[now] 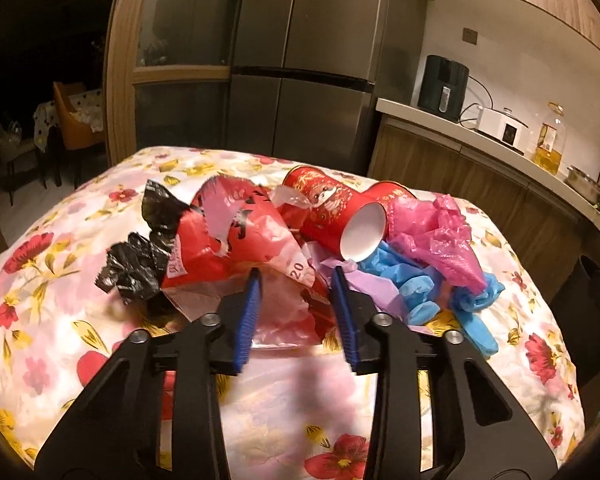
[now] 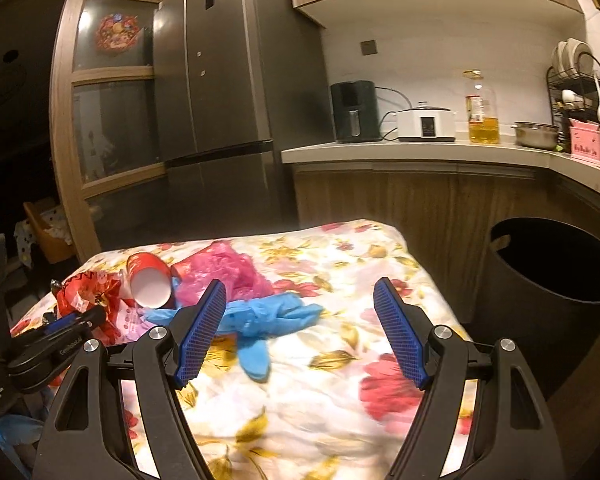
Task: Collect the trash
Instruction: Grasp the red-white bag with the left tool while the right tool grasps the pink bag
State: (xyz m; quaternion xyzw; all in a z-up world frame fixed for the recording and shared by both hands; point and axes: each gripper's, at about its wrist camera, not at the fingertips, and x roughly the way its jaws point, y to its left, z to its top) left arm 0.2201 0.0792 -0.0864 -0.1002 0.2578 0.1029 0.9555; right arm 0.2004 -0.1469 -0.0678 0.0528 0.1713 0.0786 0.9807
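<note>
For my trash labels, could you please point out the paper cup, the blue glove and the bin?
Paper cup (image 1: 362, 236): left wrist view, white inside of its mouth.
Blue glove (image 2: 260, 314): right wrist view, palm.
Bin (image 2: 512, 272): right wrist view, outer wall.

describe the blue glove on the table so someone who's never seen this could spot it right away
Start at the table with the flowered cloth, with a dark bin beside it. The trash pile sits on that cloth, and the blue glove lies at the edge nearest the bin, just below the pink bag. It is the only blue piece, with limp fingers splayed flat.
</note>
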